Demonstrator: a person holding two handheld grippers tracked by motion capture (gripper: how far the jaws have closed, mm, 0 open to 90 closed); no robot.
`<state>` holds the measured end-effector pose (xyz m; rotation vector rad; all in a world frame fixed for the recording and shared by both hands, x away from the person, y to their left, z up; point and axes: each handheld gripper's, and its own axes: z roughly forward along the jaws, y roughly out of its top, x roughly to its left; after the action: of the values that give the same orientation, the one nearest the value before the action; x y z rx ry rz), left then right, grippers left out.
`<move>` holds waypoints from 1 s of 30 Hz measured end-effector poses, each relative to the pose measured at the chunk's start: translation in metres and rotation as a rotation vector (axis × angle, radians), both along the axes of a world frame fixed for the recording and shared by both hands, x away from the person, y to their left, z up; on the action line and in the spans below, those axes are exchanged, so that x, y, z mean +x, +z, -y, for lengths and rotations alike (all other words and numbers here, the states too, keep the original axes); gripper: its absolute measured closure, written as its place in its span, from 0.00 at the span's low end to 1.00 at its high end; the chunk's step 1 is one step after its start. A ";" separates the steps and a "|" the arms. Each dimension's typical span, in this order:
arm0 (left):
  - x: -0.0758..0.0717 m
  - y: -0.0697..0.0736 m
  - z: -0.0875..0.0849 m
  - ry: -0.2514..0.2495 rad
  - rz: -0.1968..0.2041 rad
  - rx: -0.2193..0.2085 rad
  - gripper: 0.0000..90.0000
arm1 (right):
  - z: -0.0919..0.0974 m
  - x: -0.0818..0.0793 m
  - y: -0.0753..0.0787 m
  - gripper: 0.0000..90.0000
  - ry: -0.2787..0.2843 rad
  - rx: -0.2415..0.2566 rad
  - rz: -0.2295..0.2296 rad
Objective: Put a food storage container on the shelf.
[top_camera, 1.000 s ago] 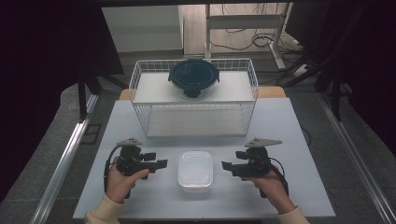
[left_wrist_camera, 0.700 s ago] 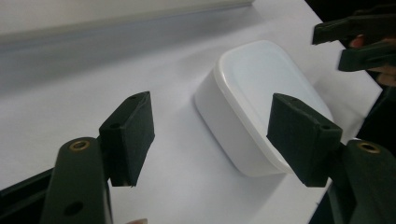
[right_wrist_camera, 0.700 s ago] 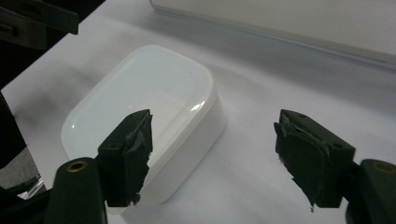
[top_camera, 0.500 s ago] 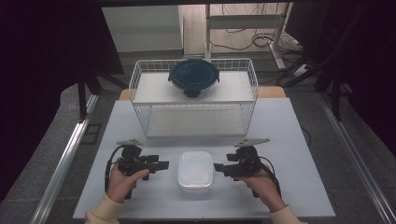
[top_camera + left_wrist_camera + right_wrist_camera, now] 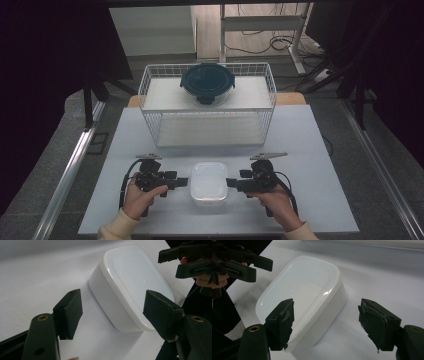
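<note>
White lidded box (image 5: 209, 182) on counter (image 5: 320, 150), flanked by left gripper (image 5: 179, 182) and right gripper (image 5: 232, 183), fingers spread, empty. Risk: uneven squeeze skids box sideways.

I am looking down at a white table (image 5: 320, 150). A white wire basket (image 5: 207, 107) is standing toward twelve o'clock on it. A round dark blue container (image 5: 206, 82) with lid clips is sitting inside the basket, near its far wall. Cables (image 5: 265, 42) are lying on the floor beyond, toward one o'clock.
</note>
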<state>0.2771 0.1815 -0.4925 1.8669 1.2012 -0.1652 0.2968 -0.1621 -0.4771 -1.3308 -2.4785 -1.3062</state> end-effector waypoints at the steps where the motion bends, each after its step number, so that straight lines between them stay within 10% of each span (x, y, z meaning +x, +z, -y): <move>1: 0.000 -0.001 0.001 0.002 0.002 0.001 0.34 | -0.001 0.000 -0.001 0.31 -0.003 0.002 -0.001; 30: 0.012 -0.019 0.027 -0.020 -0.120 -0.136 0.47 | -0.017 0.000 -0.016 0.45 0.002 0.046 -0.056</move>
<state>0.2892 0.1545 -0.5117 1.7707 1.2218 -0.3657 0.2972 -0.1452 -0.4929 -1.3352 -2.3976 -1.2995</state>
